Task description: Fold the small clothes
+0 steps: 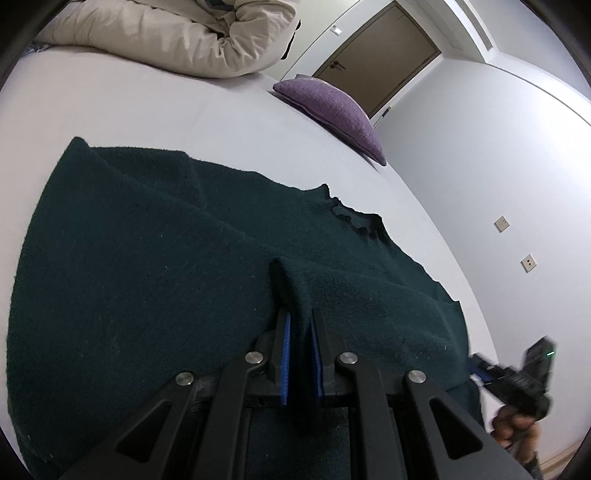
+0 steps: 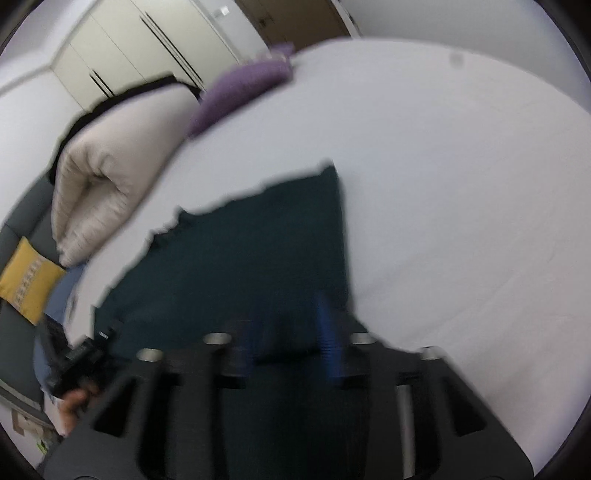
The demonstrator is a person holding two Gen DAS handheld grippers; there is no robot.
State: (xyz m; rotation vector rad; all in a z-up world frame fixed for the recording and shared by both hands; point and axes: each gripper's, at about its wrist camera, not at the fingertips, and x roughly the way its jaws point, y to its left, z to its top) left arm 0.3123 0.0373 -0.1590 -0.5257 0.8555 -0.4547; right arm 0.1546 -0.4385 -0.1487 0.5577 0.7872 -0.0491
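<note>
A dark green knitted sweater (image 1: 147, 258) lies spread on the white bed sheet (image 1: 184, 110), its ribbed collar toward the far right. My left gripper (image 1: 299, 314) is shut on a raised fold of the sweater, pinched between the blue pads. The right wrist view is blurred. There the sweater (image 2: 258, 251) lies under my right gripper (image 2: 288, 325), whose blue pads stand apart and do not press the cloth. A hand holds the right gripper (image 1: 517, 373) at the sweater's right edge. The left gripper (image 2: 81, 362) shows at lower left.
A purple cushion (image 1: 332, 110) lies at the bed's far edge and a rolled beige duvet (image 1: 166, 33) lies at the far left. Beyond are a brown door (image 1: 380, 55) and white wall. A yellow cushion (image 2: 26, 280) and wardrobe doors (image 2: 147, 44) show on the left.
</note>
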